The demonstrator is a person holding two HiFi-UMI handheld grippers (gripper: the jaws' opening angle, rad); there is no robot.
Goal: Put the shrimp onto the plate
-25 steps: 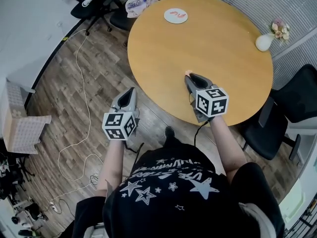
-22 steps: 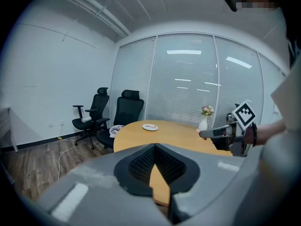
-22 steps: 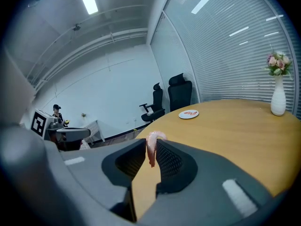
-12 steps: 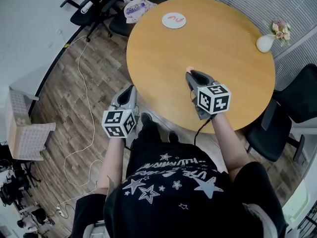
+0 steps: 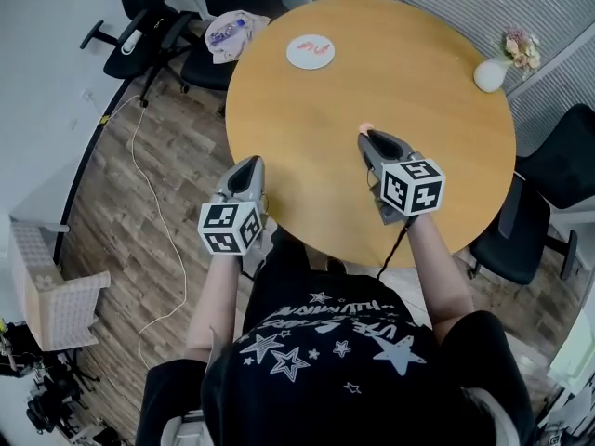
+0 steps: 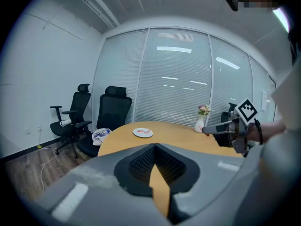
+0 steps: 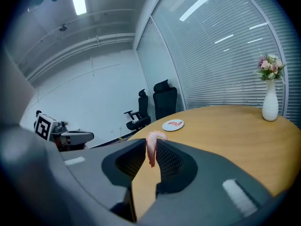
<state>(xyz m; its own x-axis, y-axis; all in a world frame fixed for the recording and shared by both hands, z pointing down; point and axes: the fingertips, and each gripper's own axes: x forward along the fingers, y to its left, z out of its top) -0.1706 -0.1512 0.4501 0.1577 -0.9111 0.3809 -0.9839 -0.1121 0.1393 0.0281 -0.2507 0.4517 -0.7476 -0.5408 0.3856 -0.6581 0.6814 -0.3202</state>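
Observation:
A pink shrimp [image 7: 151,147] hangs pinched between the pads of my right gripper [image 7: 150,144], which is shut on it. In the head view that gripper [image 5: 368,136] is held over the near middle of the round wooden table [image 5: 409,91], with the shrimp [image 5: 364,128] showing at its tip. The white plate [image 5: 310,52] lies at the table's far left edge with a red shrimp [image 5: 314,46] on it; it also shows far ahead in the right gripper view [image 7: 173,125]. My left gripper [image 5: 250,165] is shut and empty, at the table's near left edge.
A white vase with flowers [image 5: 490,74] stands at the table's far right. Black office chairs [image 5: 139,35] stand beyond the plate, one carrying a bag [image 5: 230,29]; another chair [image 5: 548,189] is on the right. A cable [image 5: 149,193] lies on the wood floor.
The person has stepped closer to the table, and both grippers have moved slightly forward. The right gripper still holds the shrimp; the left stays shut.

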